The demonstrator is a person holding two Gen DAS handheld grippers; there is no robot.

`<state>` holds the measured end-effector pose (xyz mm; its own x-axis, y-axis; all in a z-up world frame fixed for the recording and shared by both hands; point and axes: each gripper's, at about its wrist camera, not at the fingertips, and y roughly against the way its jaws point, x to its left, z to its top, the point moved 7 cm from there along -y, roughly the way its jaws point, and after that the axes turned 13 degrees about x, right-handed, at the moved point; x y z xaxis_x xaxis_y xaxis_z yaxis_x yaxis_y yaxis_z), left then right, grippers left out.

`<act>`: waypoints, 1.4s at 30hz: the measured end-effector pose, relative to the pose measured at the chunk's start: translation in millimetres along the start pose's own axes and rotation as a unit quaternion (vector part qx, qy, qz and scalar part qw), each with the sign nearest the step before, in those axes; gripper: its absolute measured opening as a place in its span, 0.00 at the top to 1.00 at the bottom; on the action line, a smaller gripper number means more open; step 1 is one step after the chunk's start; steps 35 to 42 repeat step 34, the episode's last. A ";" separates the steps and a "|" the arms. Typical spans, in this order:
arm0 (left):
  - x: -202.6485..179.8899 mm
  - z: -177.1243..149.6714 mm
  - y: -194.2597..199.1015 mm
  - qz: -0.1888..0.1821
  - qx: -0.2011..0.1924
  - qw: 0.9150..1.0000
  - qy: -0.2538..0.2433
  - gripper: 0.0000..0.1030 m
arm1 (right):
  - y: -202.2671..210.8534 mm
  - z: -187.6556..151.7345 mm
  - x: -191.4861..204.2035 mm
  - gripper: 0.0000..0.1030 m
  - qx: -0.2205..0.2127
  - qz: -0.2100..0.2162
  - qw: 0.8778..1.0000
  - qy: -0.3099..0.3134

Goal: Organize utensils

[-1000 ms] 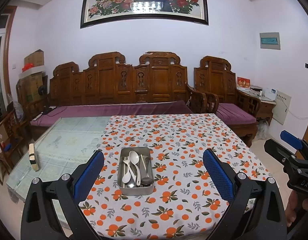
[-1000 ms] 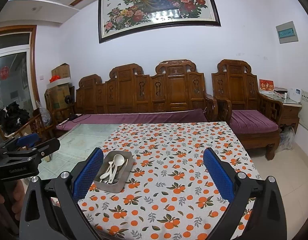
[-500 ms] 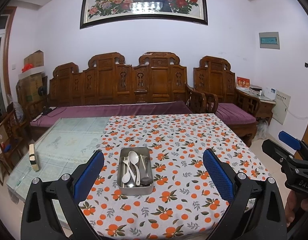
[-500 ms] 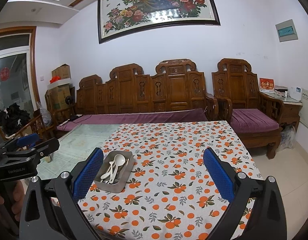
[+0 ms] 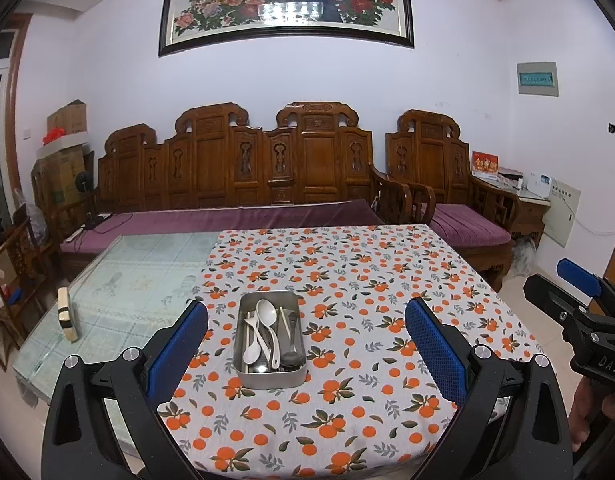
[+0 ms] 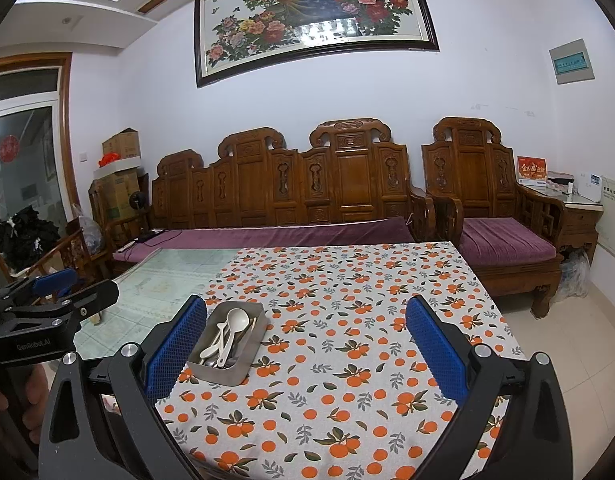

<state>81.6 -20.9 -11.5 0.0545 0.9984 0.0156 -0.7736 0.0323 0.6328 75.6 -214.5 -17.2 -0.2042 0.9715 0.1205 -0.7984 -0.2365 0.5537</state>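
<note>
A rectangular metal tin (image 5: 246,378) (image 6: 222,375) sits on the orange-patterned tablecloth (image 5: 367,304) (image 6: 347,312), holding white plastic spoons (image 5: 266,314) (image 6: 234,319), pale chopsticks and darker metal utensils. My left gripper (image 5: 306,352) hangs open above the near table edge, the tin straight ahead between its blue pads (image 5: 178,346). My right gripper (image 6: 306,350) is open too, with the tin just inside its left pad (image 6: 175,350). Each gripper appears at the other view's edge, held by a hand.
To the left of the cloth lies bare glass tabletop (image 5: 139,276) with a small pale block (image 5: 66,314) near its edge. A carved wooden sofa (image 5: 243,176) with purple cushions stands behind the table, an armchair (image 6: 491,216) at the right, boxes (image 6: 121,168) in the left corner.
Both views have shifted only slightly; the tin and utensils have not moved. Both grippers remain open.
</note>
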 end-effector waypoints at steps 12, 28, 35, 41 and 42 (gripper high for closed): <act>0.2 -0.4 -0.1 -0.001 0.000 1.000 0.000 0.07 | -0.9 -0.9 -0.9 0.03 0.000 0.001 1.000 0.000; -0.6 -0.5 -0.4 -0.002 0.001 1.000 0.000 0.07 | -1.9 -2.0 -1.6 0.03 0.000 0.001 1.000 0.000; -0.6 0.0 -1.6 -0.003 0.002 1.000 0.000 0.07 | -1.2 -1.5 -0.8 0.03 -0.001 -0.001 1.000 -0.001; -0.6 0.0 -1.6 -0.003 0.002 1.000 0.000 0.07 | -1.2 -1.5 -0.8 0.03 -0.001 -0.001 1.000 -0.001; -0.6 0.0 -1.6 -0.003 0.002 1.000 0.000 0.07 | -1.2 -1.5 -0.8 0.03 -0.001 -0.001 1.000 -0.001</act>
